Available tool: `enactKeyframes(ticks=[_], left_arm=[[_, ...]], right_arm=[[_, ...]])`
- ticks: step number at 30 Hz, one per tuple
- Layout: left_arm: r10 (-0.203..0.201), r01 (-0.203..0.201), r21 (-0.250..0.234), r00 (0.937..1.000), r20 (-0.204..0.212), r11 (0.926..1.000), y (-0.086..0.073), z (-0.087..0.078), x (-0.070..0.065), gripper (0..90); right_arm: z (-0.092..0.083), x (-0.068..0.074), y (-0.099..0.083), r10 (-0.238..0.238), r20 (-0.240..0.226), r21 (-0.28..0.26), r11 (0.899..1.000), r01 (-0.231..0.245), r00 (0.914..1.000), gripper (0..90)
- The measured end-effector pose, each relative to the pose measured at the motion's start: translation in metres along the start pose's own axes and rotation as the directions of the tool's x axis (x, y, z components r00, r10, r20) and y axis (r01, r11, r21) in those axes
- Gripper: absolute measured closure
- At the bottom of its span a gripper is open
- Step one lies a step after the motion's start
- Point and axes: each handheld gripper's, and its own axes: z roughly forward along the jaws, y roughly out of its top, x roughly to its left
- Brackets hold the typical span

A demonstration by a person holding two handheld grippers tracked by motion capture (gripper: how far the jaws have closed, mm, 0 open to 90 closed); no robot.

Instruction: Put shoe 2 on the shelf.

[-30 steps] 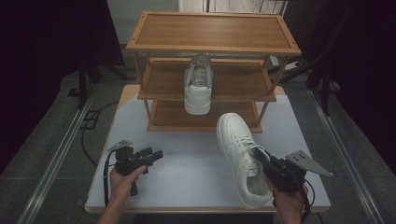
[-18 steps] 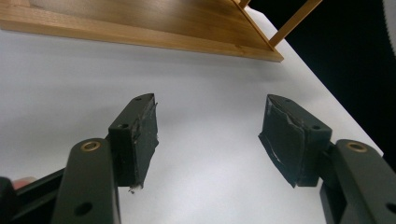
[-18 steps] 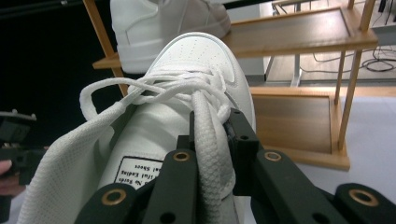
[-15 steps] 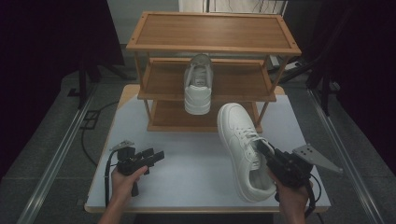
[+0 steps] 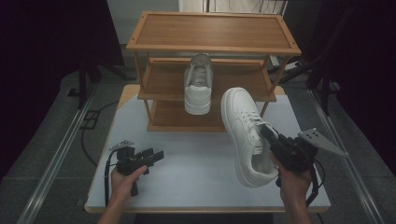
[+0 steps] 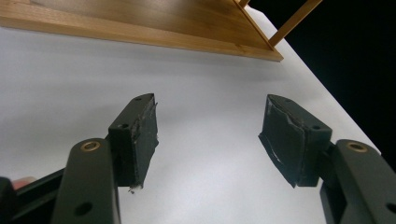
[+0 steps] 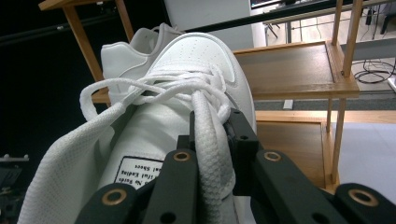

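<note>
A white sneaker point(image 5: 245, 135) hangs above the table's right side, toe towards the rack, sole facing left. My right gripper point(image 5: 268, 135) is shut on its upper by the laces. In the right gripper view the jaws pinch the tongue and lace strip point(image 7: 212, 126) of the sneaker point(image 7: 196, 56). A second white sneaker point(image 5: 197, 84) stands on the middle shelf of the wooden rack point(image 5: 215, 30), heel towards me; its heel point(image 7: 126, 51) shows behind the held one. My left gripper point(image 5: 156, 155) rests low at the table's front left, open, with bare tabletop between its pads point(image 6: 210, 135).
The three-shelf rack stands at the back of the white table point(image 5: 196, 163); its bottom shelf point(image 6: 140, 18) lies ahead of the left gripper. Rack posts point(image 7: 343, 70) rise to the right of the held sneaker. Dark floor and rails surround the table.
The right gripper has lifted the sneaker and carried it towards the rack; its toe now reaches the bottom shelf's front. The left gripper has stayed put.
</note>
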Motion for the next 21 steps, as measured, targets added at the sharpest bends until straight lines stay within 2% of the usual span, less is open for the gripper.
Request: enactKeyframes(ticks=[9,21], left_arm=[[-0.002,0.002,0.007,1.0,0.001,1.0,-0.001,0.001,0.001,35.8],[-0.014,0.014,-0.011,0.9999,0.005,0.9998,0.002,-0.004,0.003,35.9]], right_arm=[[0.009,-0.002,0.003,0.036,0.0,-0.024,0.999,-0.036,0.9994,83.2],[0.034,-0.002,0.015,0.06,0.015,-0.033,0.998,-0.06,0.9981,83.2]])
